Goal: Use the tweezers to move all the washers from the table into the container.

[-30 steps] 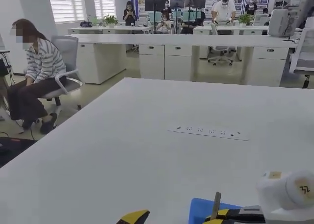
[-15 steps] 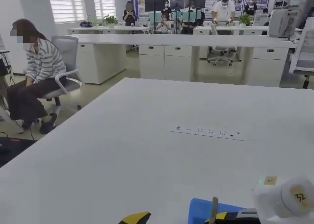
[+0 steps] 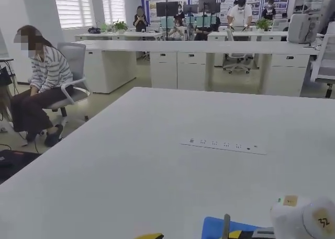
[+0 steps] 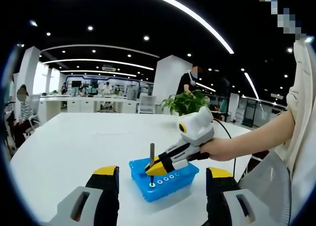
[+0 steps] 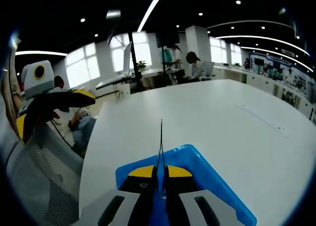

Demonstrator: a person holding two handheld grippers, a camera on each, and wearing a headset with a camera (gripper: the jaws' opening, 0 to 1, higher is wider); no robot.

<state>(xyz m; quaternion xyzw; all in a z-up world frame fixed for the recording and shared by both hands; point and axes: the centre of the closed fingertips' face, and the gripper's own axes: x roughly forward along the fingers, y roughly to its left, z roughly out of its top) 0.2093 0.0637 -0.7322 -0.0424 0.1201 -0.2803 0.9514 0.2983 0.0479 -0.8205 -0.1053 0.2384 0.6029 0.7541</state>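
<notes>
In the left gripper view a blue container [image 4: 165, 182] stands on the white table [image 4: 74, 147], with a row of small pale washers [image 4: 167, 178] on its top. My right gripper [image 4: 154, 170] hovers over it, shut on the thin metal tweezers [image 4: 151, 154], whose upper end sticks up. My left gripper [image 4: 163, 170] is open, its fingers [image 4: 106, 186] wide apart on either side of the container. The right gripper view has my right gripper [image 5: 160, 172] above the container [image 5: 207, 181], tweezers [image 5: 160, 142] pointing forward. In the head view the container [image 3: 214, 228] sits at the bottom edge.
A flush socket strip [image 3: 224, 145] lies in the table [image 3: 131, 166] further out. A person sits on a chair [image 3: 70, 66] to the left beyond the table edge. Desks and several people fill the back. A potted plant [image 4: 185, 102] stands behind the table.
The head camera has tilted up slightly, so the grippers and container sit lower in the picture. The right gripper stays over the container with the tweezers.
</notes>
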